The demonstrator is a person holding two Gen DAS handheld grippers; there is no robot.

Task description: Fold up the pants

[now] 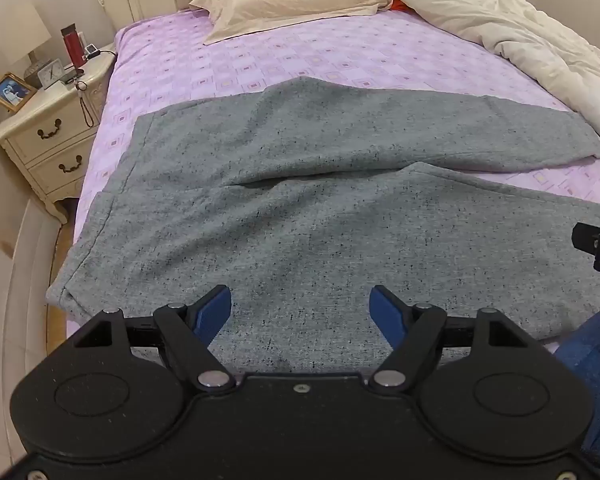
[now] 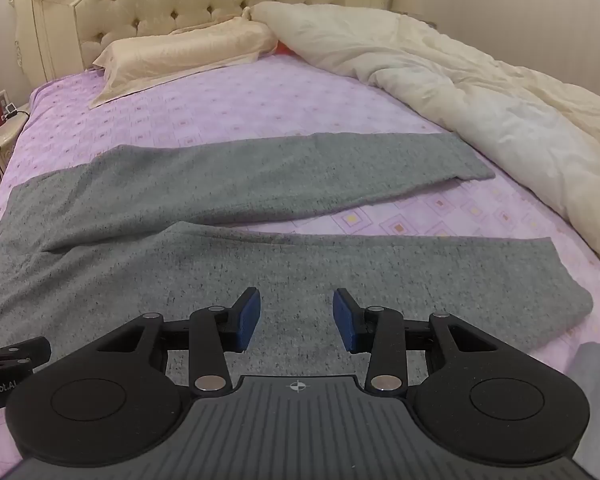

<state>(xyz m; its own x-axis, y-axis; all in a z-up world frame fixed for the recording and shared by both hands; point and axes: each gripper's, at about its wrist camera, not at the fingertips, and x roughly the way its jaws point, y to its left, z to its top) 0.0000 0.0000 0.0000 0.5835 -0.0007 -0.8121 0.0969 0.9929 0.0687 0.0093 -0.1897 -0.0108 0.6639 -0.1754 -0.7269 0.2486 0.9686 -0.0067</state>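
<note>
Pants [image 1: 300, 200] are spread flat on bedsheet [image 1: 340, 56], legs parted for folding; left gripper [image 1: 300, 312] and right gripper [image 2: 296, 316] are held above, jaws apart, nothing clamped

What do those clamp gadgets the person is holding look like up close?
Each hand-held gripper is matte black plastic with two round hubs, jointed link arms on silver pins, and blue ridged pads. The right hand-held gripper has a ribbed grey plate with a crosshair mark. The left hand-held gripper has a plain body.

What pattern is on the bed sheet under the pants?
The sheet is lilac with small nested squares, clearest in the right wrist view.
</note>
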